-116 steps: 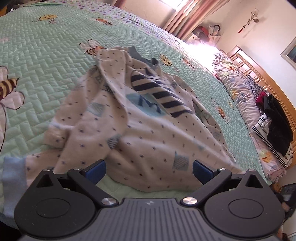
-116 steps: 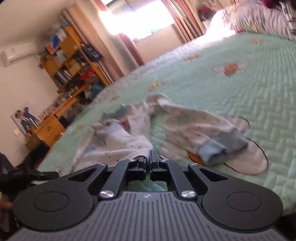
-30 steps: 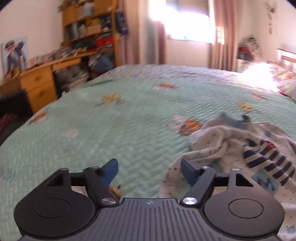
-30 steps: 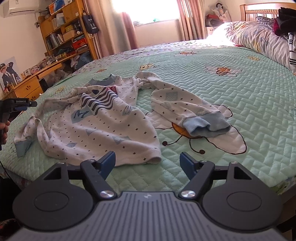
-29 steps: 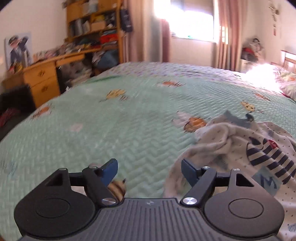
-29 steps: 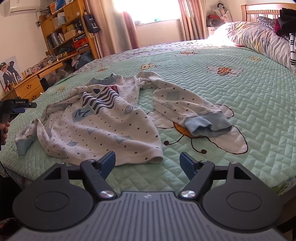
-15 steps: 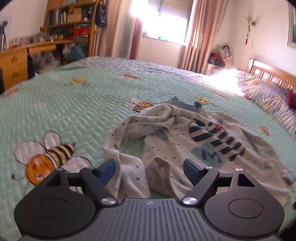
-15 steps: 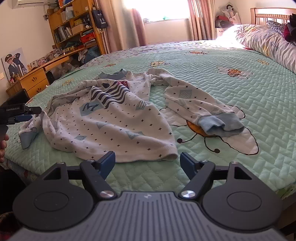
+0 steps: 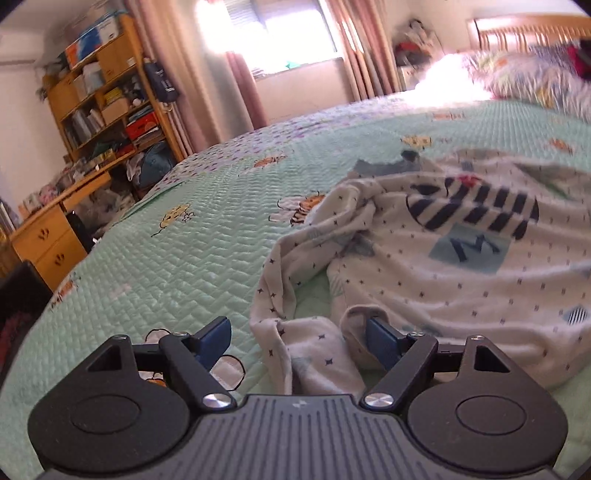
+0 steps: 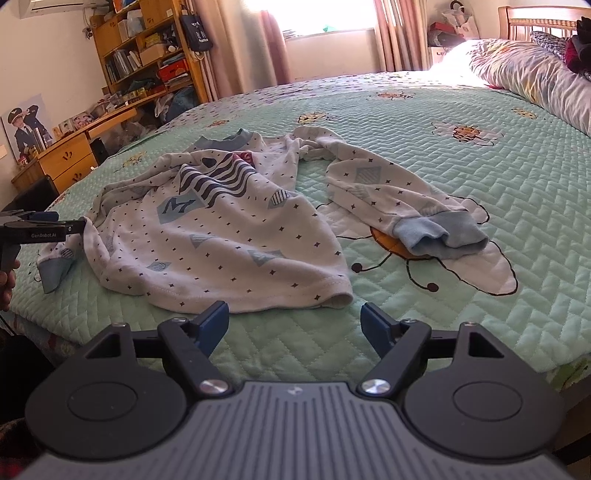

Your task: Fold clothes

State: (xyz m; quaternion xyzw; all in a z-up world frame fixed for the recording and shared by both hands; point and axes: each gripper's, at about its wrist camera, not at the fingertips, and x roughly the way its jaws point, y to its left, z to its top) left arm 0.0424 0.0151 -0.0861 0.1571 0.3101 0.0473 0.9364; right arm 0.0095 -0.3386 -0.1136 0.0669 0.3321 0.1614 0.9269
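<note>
A white long-sleeved top (image 10: pixel 221 229) with small dark stars, navy stripes and an "M" patch lies crumpled on the green bee-print quilt (image 10: pixel 498 177). Its right sleeve ends in a blue cuff (image 10: pixel 443 232). Its left sleeve (image 9: pixel 314 354) runs between the fingers of my left gripper (image 9: pixel 297 332), which is open, the pads not pressing the cloth. In the right wrist view the left gripper (image 10: pixel 75 223) reaches in from the left edge at that sleeve, near its blue cuff (image 10: pixel 55 269). My right gripper (image 10: pixel 293 315) is open, just short of the hem (image 10: pixel 295 299), holding nothing.
The bed's front edge (image 10: pixel 554 365) runs below my right gripper. A wooden desk (image 10: pixel 66 158) and a full bookshelf (image 10: pixel 147 48) stand at the left. A patterned duvet (image 10: pixel 535 77) and a wooden headboard (image 10: pixel 535 18) are at the far right.
My left gripper has swung from the bare quilt over to the top's left sleeve, which now lies between its fingers. The right gripper has stayed where it was.
</note>
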